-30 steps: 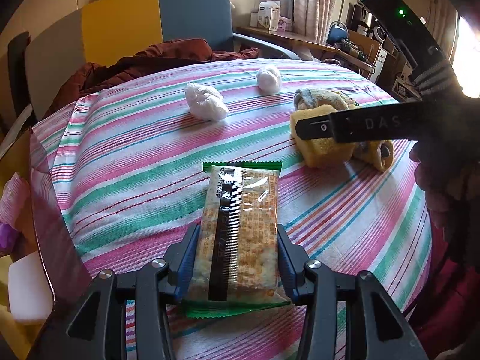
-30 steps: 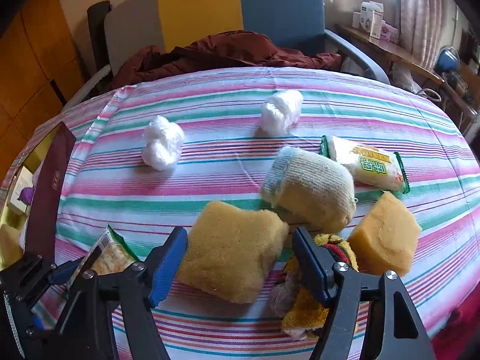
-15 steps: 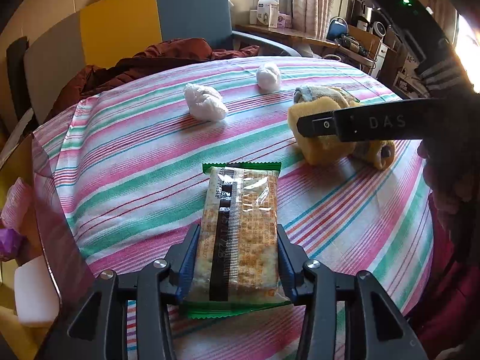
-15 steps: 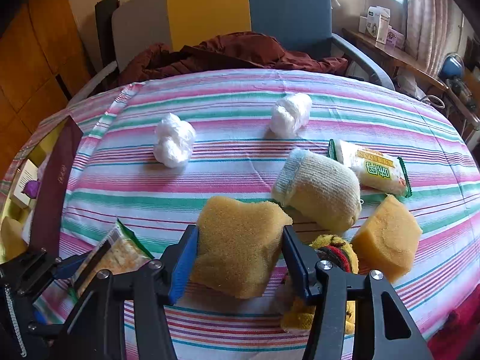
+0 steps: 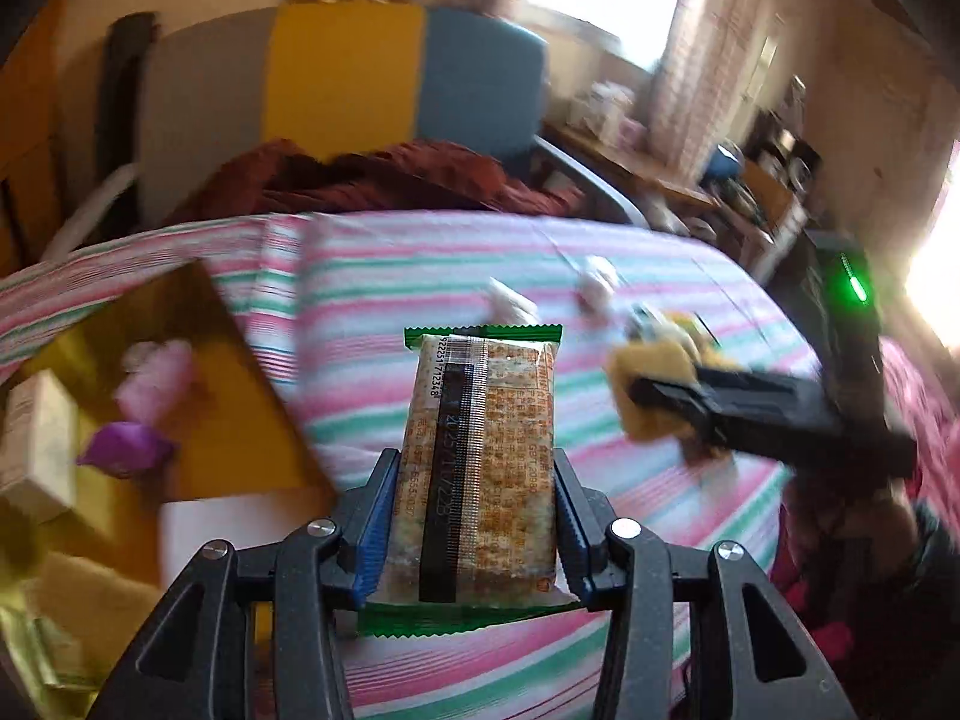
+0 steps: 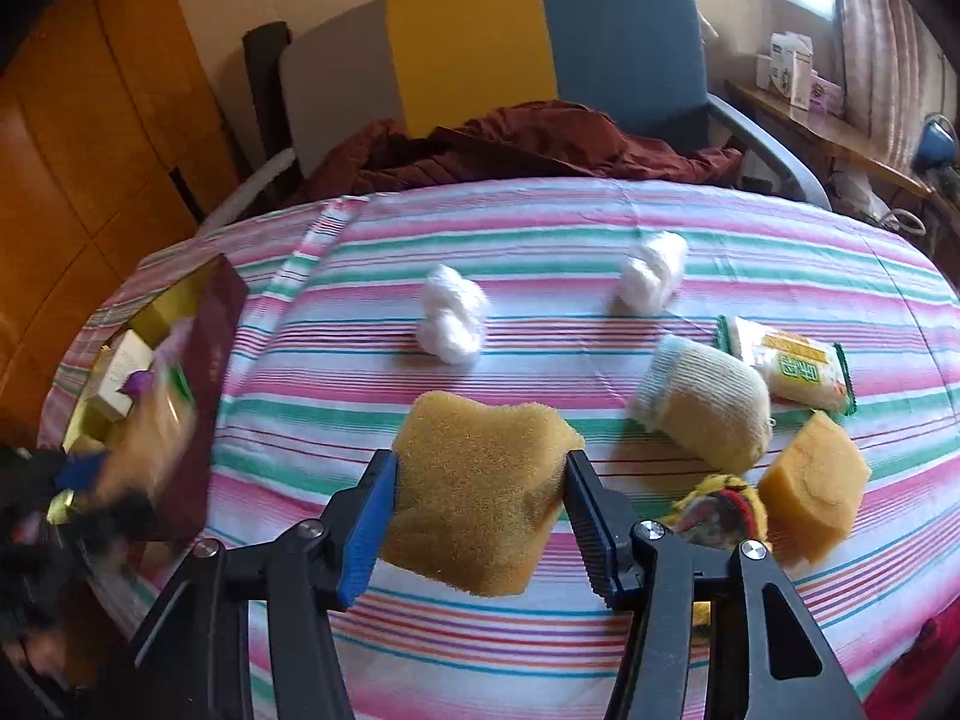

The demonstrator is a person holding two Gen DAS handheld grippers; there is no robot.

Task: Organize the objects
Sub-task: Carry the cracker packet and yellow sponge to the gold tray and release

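On left wrist view: green-edged clear cracker packet [image 5: 480,468] is clamped in left gripper [image 5: 477,525]; open gold box [image 5: 120,396] is seen.
Right wrist view: squashy yellow sponge block [image 6: 477,495] is pinched by right gripper [image 6: 477,531], whose jaws have just been closing.

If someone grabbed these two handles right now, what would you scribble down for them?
Left gripper: shut on the cracker pack, lifted near the box.
Right gripper: has just been closing, now shut on a sponge, lifted off the cloth.
Box already holds a few items.
Left on the table: two cotton balls, sock, second sponge, snack pack, small toy.
Next, probably: drop both into the box.
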